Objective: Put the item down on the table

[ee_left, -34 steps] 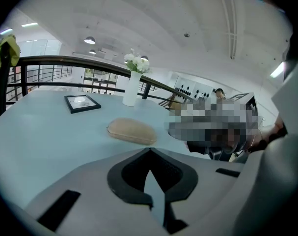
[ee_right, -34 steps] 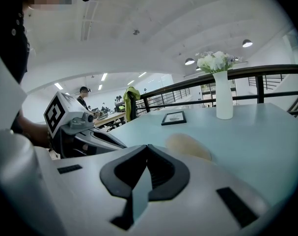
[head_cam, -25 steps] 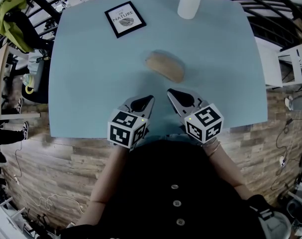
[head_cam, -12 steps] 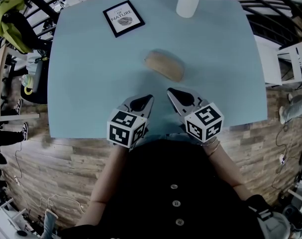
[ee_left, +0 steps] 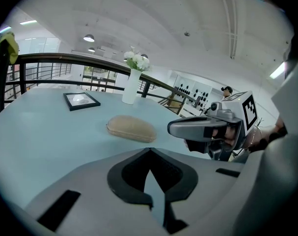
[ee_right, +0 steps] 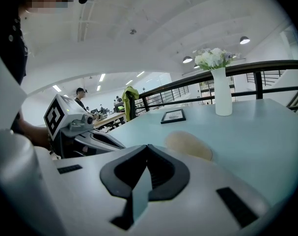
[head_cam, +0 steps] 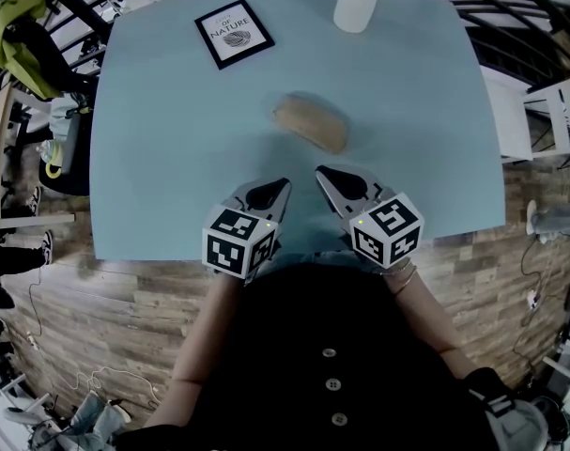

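Observation:
A tan oval pouch point(head_cam: 310, 124) lies flat on the light blue table point(head_cam: 172, 139), free of both grippers; it also shows as the pouch point(ee_left: 131, 128) in the left gripper view and the pouch point(ee_right: 189, 145) in the right gripper view. My left gripper point(head_cam: 285, 185) hovers at the table's near edge, shut and empty, its tip point(ee_left: 149, 150) pointing toward the pouch. My right gripper point(head_cam: 320, 173) sits beside it, also shut with nothing in it, its tip point(ee_right: 148, 146) just short of the pouch.
A black-framed picture point(head_cam: 235, 35) lies at the far left of the table. A white vase point(head_cam: 355, 5) with flowers stands at the far edge. A dark railing point(ee_right: 222, 73) runs behind the table. Wooden floor point(head_cam: 115, 308) lies below the near edge.

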`<state>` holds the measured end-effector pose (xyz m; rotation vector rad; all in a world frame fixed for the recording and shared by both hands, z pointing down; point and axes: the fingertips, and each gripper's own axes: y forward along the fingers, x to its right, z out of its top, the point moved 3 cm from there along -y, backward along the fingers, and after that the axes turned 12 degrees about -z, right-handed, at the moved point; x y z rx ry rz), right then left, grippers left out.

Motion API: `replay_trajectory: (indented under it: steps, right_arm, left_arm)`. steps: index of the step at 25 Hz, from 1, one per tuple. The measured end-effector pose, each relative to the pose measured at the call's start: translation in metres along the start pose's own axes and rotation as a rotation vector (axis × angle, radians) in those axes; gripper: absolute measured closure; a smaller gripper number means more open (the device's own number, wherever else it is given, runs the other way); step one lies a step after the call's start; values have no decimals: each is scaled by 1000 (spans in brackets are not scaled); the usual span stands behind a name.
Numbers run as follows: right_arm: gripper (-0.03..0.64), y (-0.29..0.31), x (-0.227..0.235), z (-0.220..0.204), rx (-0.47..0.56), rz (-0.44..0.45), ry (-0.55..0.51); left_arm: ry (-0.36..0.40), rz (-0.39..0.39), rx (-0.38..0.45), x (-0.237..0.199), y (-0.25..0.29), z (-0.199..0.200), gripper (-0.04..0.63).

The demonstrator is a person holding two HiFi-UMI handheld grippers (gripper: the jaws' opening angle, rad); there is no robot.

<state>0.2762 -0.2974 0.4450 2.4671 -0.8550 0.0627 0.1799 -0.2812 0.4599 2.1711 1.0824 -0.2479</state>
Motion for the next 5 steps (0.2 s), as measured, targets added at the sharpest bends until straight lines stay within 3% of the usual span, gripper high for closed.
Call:
replay_trajectory:
  steps: [5]
  right_arm:
    - [612,1,0,-1,2,5,0]
  left_arm:
    - [-7,-1,-3,-2,0,-2,578]
